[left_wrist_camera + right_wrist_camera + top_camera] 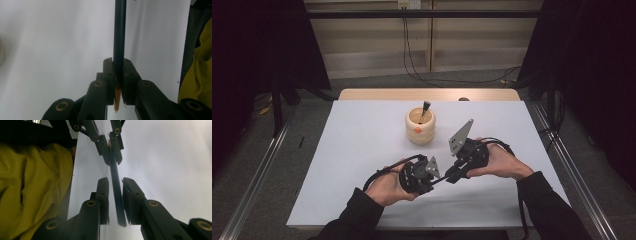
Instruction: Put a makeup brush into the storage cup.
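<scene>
Nearest the table edge, left gripper point(430, 179) and right gripper point(451, 176) meet tip to tip over the white sheet point(362, 150), each in a hand with a dark sleeve. Left gripper's jaws, matte black with brass rivets, are clamped flat on a pencil point(119, 37): slim dark round shaft, bare wood cone and point poking out behind the pads toward the camera, long end running away from them. From the right gripper view the same pencil point(116, 187) passes between that gripper's own two jaws; a thin gap shows on the left side, the right pad looks just at the shaft, contact cannot be told, so jaws narrow and not clearly gripping. Beyond them the left gripper point(110, 150) holds the pencil's far part. Yellow crumpled cloth point(30, 190) lies at that view's left. Grey three-cornered plates stand on both grippers. Farther up the sheet, well apart from the hands, a squat ribbed cup point(420, 126), pale wood-coloured, round, with a small orange mark on its front; one dark pen-like stick point(425, 111) leans inside, tip up. Behind it, the tan table edge point(377, 94).
</scene>
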A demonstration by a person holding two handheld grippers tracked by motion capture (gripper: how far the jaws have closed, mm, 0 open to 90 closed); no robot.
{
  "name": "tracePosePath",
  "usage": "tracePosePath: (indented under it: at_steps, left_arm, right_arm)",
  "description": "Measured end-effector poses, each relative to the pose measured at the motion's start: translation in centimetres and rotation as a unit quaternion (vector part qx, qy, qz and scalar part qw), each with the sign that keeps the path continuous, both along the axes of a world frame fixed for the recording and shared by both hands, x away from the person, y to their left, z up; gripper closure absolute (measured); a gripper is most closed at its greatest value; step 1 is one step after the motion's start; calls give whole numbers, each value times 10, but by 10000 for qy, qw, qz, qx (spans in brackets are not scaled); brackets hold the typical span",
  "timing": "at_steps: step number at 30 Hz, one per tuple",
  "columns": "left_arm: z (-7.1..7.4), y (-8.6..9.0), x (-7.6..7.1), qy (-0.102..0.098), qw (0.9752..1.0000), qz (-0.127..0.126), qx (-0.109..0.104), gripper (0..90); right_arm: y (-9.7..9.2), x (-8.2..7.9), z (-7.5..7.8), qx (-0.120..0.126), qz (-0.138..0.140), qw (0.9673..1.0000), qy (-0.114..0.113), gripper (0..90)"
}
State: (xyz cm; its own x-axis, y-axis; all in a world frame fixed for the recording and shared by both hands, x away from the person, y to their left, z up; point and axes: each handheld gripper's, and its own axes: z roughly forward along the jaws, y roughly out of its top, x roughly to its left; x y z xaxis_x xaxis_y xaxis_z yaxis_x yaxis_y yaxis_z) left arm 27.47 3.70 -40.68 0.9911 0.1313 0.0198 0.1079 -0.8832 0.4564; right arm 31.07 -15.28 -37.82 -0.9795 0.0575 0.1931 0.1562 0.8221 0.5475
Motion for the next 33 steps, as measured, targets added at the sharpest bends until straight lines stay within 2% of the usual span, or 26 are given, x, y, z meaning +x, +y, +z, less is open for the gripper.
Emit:
tracePosePath:
  at_steps: [2, 9, 12, 13, 15, 17, 19, 20, 21, 25, 28, 33]
  left_arm:
    - [0, 0, 0, 3, 10000, -58, 37, 838]
    - [2, 1, 2, -46, 9998, -180, 81, 838]
    - [1, 1, 0, -24, 10000, -3, -87, 838]
    - [1, 1, 1, -38, 10000, -71, -43, 838]
    - [1, 2, 2, -73, 9999, -122, -78, 837]
    - [1, 3, 2, -68, 9999, -92, -126, 837]
    - [1, 3, 3, -92, 9997, -135, -181, 836]
    - [0, 3, 2, -34, 9995, -14, -314, 835]
    - [0, 4, 2, -30, 9994, -21, -351, 833]
    - [-1, 5, 3, -43, 9991, 0, -421, 826]
    - [-2, 6, 5, -78, 9990, -30, -441, 800]
    - [-2, 10, 8, -30, 9978, 29, -662, 713]
  right_arm:
    - [1, 0, 0, -2, 2, 10000, 78, 784]
    - [1, 0, -1, -22, -27, 9999, 117, 852]
    - [1, 0, -2, 61, 20, 10000, 69, 855]
    - [1, 1, -1, 53, 42, 10000, 57, 855]
    - [0, 1, -2, 91, 26, 9999, 38, 856]
    - [-1, 0, -1, 47, -39, 9999, 146, 856]
    - [-1, 1, -1, 108, -25, 9999, 110, 857]
    - [-2, 1, -1, 118, -35, 9999, 99, 857]
    - [-3, 1, 0, 65, -29, 9999, 139, 857]
    - [-4, 1, -1, 140, -136, 9997, 152, 857]
    - [-4, 1, -1, 167, -147, 9996, 145, 858]
    - [-5, 3, 0, 221, -65, 9997, 55, 858]
